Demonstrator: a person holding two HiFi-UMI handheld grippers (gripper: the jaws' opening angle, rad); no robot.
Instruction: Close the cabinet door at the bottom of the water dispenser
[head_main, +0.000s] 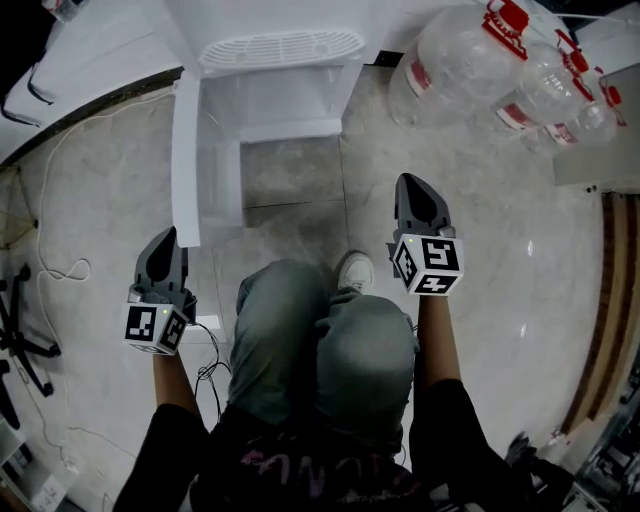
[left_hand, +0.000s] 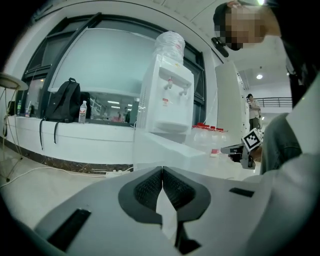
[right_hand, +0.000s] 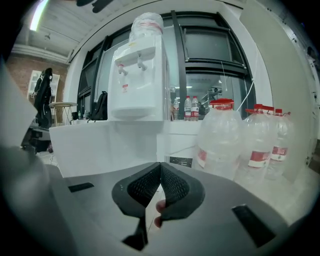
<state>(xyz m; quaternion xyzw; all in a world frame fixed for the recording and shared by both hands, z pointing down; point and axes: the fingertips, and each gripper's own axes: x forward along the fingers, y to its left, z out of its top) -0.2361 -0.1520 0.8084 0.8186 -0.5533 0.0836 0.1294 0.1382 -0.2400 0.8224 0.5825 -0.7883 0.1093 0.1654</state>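
The white water dispenser (head_main: 275, 45) stands at the top of the head view, a bottle on top of it in the left gripper view (left_hand: 167, 95) and the right gripper view (right_hand: 137, 75). Its bottom cabinet door (head_main: 185, 160) is swung open toward me on the left side, and the cabinet's inside (head_main: 285, 100) shows. My left gripper (head_main: 165, 238) is shut and empty, just short of the door's free edge. My right gripper (head_main: 412, 182) is also shut and empty, out to the right of the cabinet. Both sets of jaws meet in the left gripper view (left_hand: 161, 170) and the right gripper view (right_hand: 160, 165).
Several large water jugs (head_main: 470, 65) with red caps stand right of the dispenser, also seen in the right gripper view (right_hand: 222, 137). A white cable (head_main: 60, 270) and a chair base (head_main: 15, 335) lie on the tiled floor at left. My knees (head_main: 320, 330) sit between the grippers.
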